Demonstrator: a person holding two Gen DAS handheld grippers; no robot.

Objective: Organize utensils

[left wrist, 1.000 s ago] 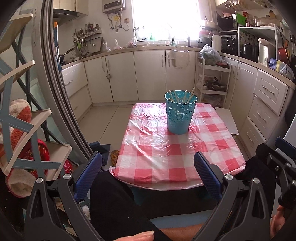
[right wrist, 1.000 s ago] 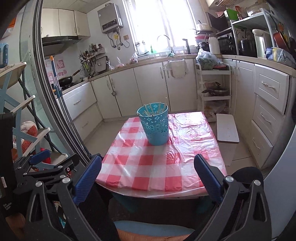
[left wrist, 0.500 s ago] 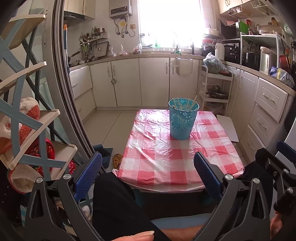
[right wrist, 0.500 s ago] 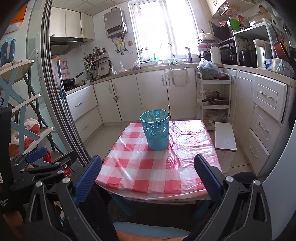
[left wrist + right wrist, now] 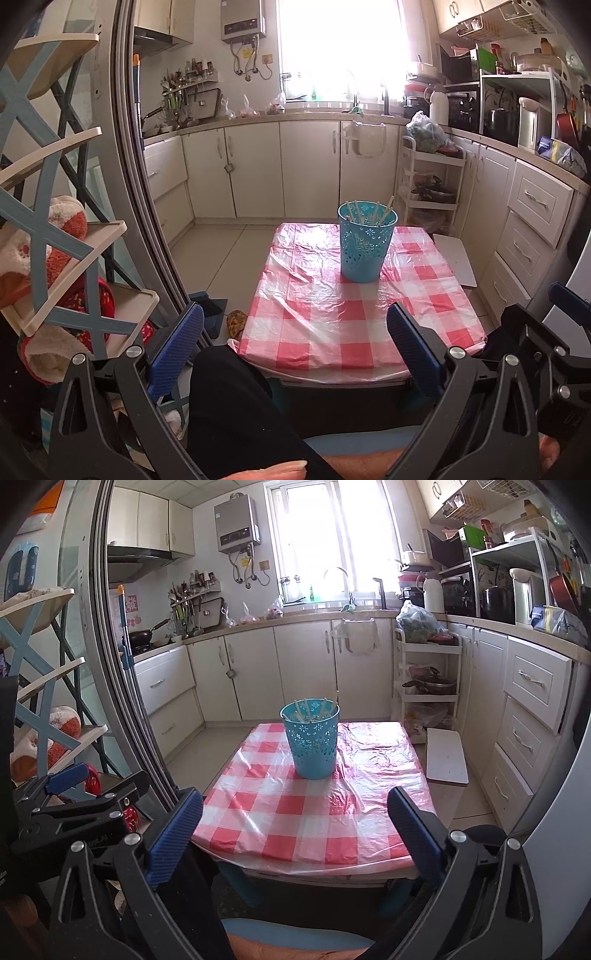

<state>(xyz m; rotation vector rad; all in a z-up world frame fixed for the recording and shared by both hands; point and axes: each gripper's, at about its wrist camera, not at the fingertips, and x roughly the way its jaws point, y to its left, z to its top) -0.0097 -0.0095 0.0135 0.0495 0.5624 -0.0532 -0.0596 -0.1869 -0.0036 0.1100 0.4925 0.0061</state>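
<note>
Blown-out window (image 5: 332,539) backlight; sharp frames, fisheye-bent edges.

Glossy, wrinkled plastic tablecloth (image 5: 332,306); perforated plastic cup (image 5: 365,245); ribbed tool pads (image 5: 412,349).

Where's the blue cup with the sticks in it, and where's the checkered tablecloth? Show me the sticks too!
blue cup (image 5: 364,251), left wrist view, on its front wall.
sticks (image 5: 300,710), right wrist view, on one stick's upper end inside the rim.
checkered tablecloth (image 5: 280,812), right wrist view, on a bare near part.

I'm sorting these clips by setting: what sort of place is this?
A home kitchen, most likely: cream cabinets, a wall-mounted water heater and a teal perforated utensil bucket on a red-checked table.
</note>
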